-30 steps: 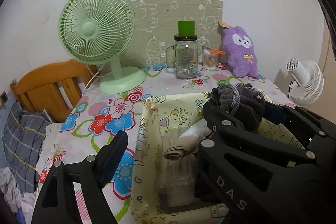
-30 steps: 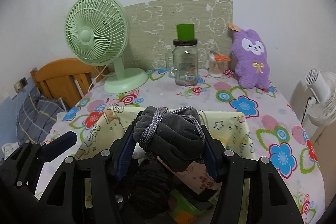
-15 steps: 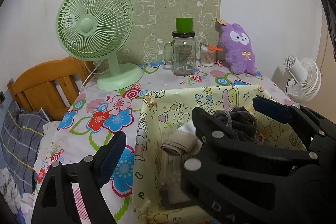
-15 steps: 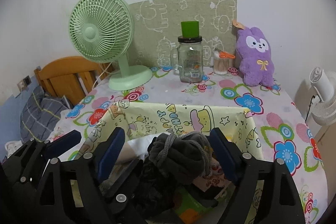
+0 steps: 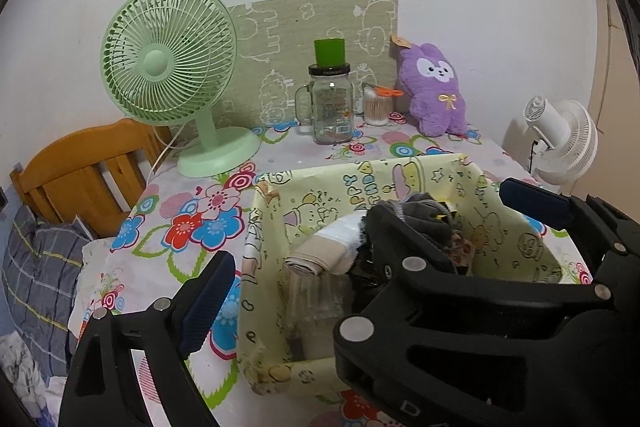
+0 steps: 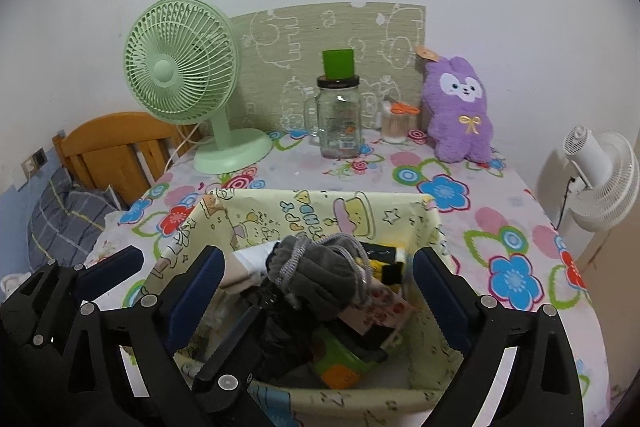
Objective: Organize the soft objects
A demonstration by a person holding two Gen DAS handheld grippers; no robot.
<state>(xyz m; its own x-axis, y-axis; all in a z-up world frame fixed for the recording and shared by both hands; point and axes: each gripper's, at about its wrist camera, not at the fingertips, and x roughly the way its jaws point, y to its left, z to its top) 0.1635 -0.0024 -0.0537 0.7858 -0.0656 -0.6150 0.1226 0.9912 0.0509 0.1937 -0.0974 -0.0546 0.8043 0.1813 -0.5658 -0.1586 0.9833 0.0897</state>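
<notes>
**Flowered desk: gloves dropped into the bin**

Grey gloves (image 6: 320,273) lie atop the clutter in the yellow fabric bin (image 6: 308,207), between the right hand-held gripper's (image 6: 318,277) jaws, which have just been opening wide to release them. The left hand-held gripper (image 5: 360,231) hangs wide, empty. A purple plush (image 6: 460,111) waits against the wall.

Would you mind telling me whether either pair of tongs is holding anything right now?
Nothing is held. The right tongs have just been opening; the grey gloves lie free in the fabric bin. The left tongs are open too.
</notes>
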